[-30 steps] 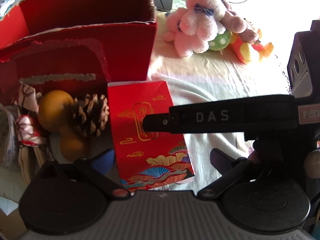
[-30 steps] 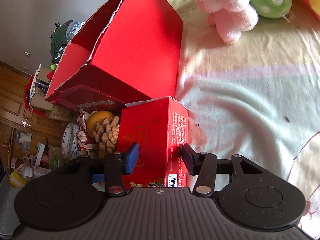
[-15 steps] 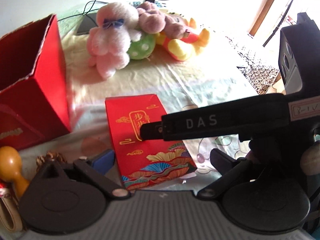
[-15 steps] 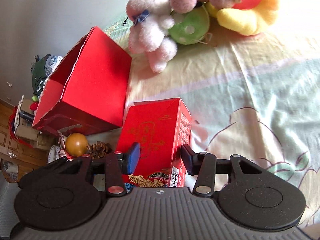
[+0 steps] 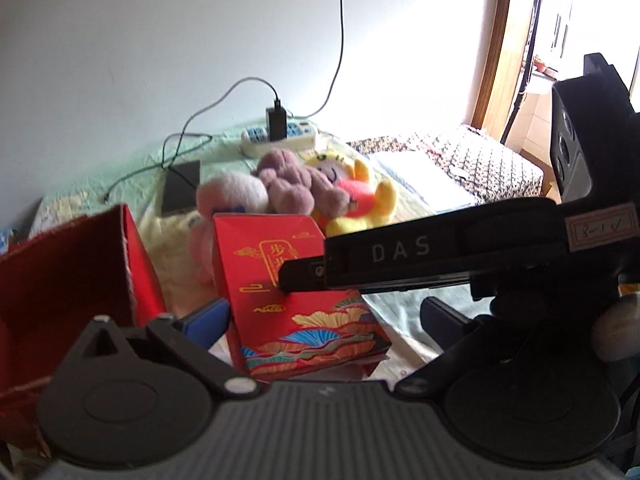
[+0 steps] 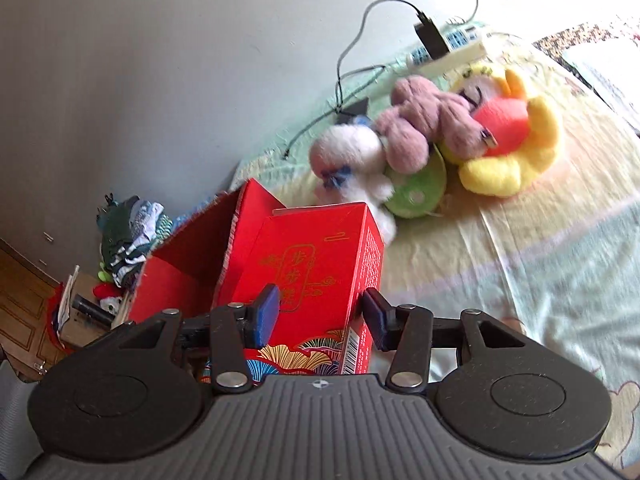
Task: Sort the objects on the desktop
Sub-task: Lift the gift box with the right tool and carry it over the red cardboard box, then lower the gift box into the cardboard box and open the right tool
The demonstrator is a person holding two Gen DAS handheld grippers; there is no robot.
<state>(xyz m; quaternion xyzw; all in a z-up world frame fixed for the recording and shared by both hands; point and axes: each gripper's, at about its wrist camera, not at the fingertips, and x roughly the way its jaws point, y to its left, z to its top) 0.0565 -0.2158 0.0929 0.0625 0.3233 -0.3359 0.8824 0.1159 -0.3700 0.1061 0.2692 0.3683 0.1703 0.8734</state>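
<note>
the right gripper (image 6: 320, 316) pinches the red carton (image 6: 316, 276) between its blue pads, holding it upright above the bedsheet (image 6: 540, 240); the left gripper (image 5: 324, 316) stands spread, its jaws either side of the same carton (image 5: 288, 292) without clear contact; the open red box (image 5: 72, 280) sits just left of the carton; behind it a heap of plush toys (image 6: 440, 140) lies on the sheet, with a power strip (image 5: 280, 138) near the wall.
</note>
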